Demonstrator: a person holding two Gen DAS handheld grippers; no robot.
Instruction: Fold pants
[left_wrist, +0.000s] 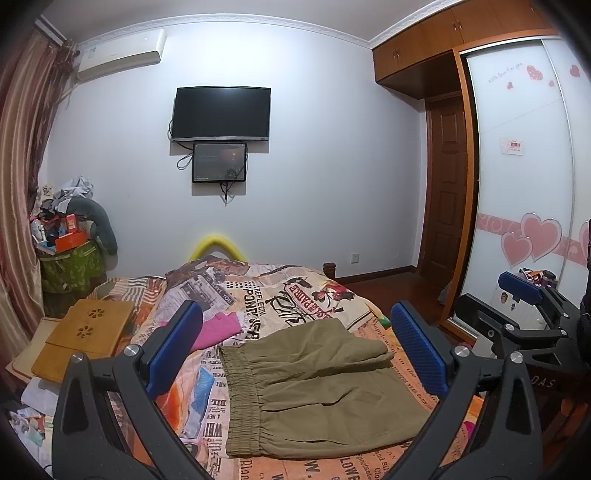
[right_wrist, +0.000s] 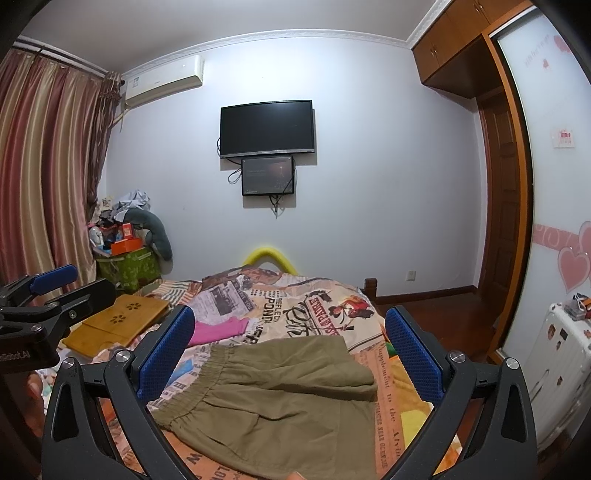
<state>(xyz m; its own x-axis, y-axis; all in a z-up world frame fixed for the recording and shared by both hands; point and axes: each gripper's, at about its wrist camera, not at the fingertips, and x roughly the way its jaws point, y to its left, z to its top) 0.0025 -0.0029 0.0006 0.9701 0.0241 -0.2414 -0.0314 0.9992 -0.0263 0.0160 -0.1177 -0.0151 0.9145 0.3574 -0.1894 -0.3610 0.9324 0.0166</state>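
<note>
Olive pants (left_wrist: 317, 387) on a newspaper-print bedspread (left_wrist: 266, 295); pink cloth (left_wrist: 218, 328).

Right gripper (right_wrist: 290, 354) jaws wide apart and empty, held above folded olive pants (right_wrist: 269, 402) lying flat on the newspaper-print bed cover (right_wrist: 295, 306), pink cloth (right_wrist: 218, 330) just beyond, left gripper (right_wrist: 55, 284) at left edge over a wooden board (right_wrist: 118, 321).

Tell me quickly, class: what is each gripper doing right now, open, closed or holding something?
Left gripper: open, holding nothing, above the olive pants.
Right gripper: open, holding nothing, also above the pants.
</note>
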